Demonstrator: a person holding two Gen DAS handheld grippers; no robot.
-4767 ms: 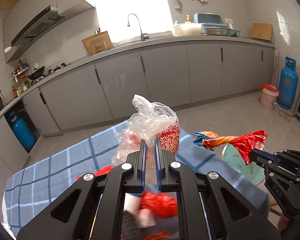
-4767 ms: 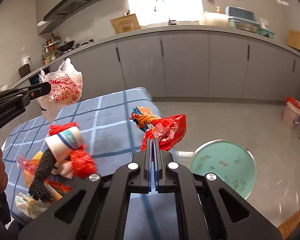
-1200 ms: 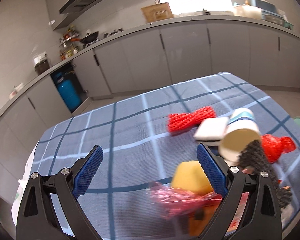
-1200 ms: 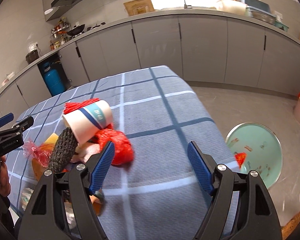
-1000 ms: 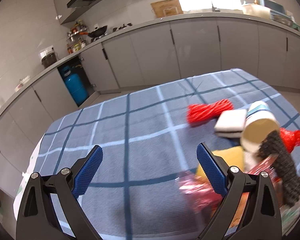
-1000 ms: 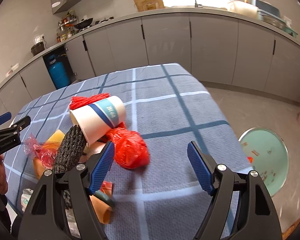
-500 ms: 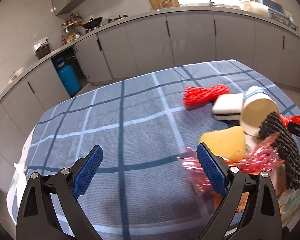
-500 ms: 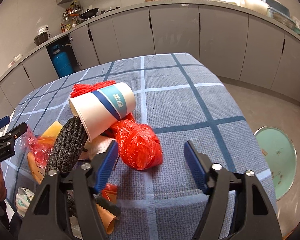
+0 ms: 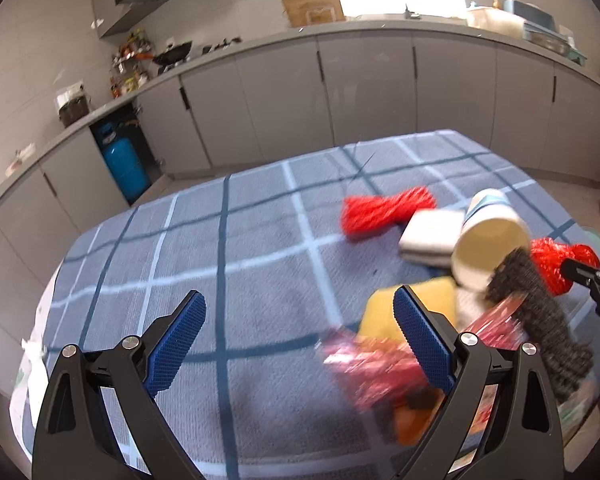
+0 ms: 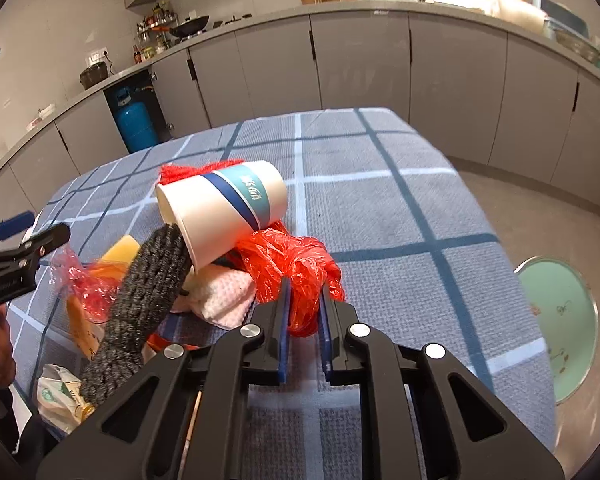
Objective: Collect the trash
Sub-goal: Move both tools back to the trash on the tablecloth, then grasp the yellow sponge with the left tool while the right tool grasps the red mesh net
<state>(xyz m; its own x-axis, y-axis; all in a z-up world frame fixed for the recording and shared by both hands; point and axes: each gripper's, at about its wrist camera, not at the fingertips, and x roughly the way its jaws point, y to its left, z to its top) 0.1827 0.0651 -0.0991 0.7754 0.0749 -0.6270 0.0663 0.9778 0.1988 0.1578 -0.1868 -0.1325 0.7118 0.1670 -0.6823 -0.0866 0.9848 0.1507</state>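
Observation:
A heap of trash lies on the blue checked tablecloth point(image 10: 400, 184). My right gripper point(image 10: 303, 289) is shut on a crumpled red plastic bag point(image 10: 296, 264), also seen in the left wrist view point(image 9: 556, 260). Beside the bag lie a tipped paper cup point(image 10: 224, 208), a dark knitted roll point(image 10: 148, 292), a pink cloth point(image 10: 224, 296) and a yellow sponge point(image 10: 120, 252). My left gripper point(image 9: 296, 312) is open and empty above the cloth, left of a crinkled red wrapper point(image 9: 380, 364), a white sponge point(image 9: 432, 236) and a red net point(image 9: 384, 208).
A green bin point(image 10: 556, 320) stands on the floor to the right of the table. A crumpled white bag point(image 10: 60, 396) lies at the table's near left edge. Grey kitchen cabinets point(image 9: 364, 92) and a blue gas cylinder point(image 9: 124, 168) stand behind.
My right gripper has moved in and closed its fingers onto the red plastic bag. My left gripper has stayed open and drifted a little over the cloth.

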